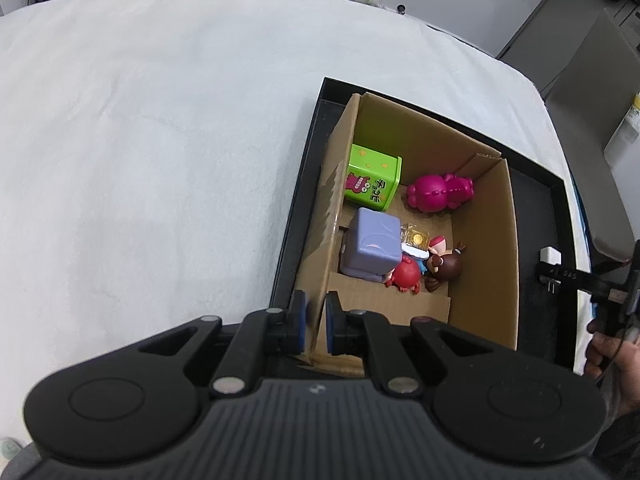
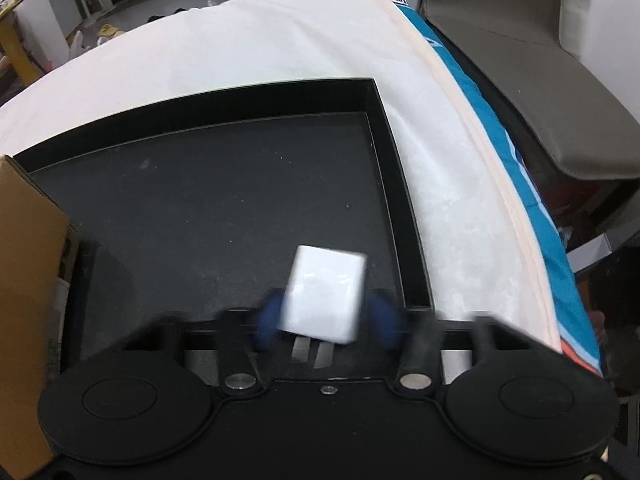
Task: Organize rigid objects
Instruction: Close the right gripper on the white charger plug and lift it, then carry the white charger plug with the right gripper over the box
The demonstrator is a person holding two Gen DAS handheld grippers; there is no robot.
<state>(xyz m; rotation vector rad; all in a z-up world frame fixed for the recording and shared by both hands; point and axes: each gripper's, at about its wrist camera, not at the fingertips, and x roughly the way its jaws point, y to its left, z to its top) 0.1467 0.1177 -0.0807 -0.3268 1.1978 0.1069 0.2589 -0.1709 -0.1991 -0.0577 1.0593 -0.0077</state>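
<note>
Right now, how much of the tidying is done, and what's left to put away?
Mostly done, it seems. The cardboard box in the black tray already holds a green cube, a magenta toy, a purple cube and small figures. The left gripper clamps the box wall. The right gripper holds a white block, blurred, over the tray; it likely goes in next.

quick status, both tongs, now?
Left tongs: shut on the cardboard box wall.
Right tongs: shut on the white plug adapter.
</note>
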